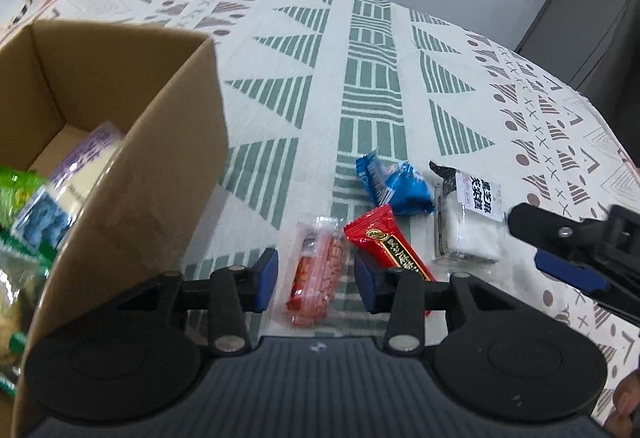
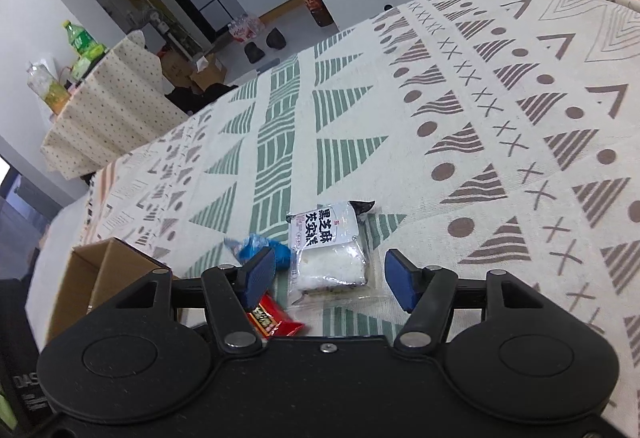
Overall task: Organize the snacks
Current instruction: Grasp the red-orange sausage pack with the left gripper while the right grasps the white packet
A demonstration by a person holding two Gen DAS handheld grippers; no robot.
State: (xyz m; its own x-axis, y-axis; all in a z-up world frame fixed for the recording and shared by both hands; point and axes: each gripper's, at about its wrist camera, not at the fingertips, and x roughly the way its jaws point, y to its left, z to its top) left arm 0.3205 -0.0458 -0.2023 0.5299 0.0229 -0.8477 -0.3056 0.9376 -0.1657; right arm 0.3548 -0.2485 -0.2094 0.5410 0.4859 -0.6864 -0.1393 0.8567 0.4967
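My left gripper is open, its blue pads on either side of a clear packet of red snacks lying on the cloth. To its right lie a red wrapped bar, a blue packet and a white cake packet with black lettering. My right gripper is open just above and around that white packet; it also enters the left wrist view at the right edge. The blue packet and red bar show by its left finger. An open cardboard box at left holds several snacks.
A patterned white, green and brown tablecloth covers the table. The cardboard box stands at the table's left end. Beyond it are a second cloth-covered table with bottles, floor boxes, and grey cabinets at the right.
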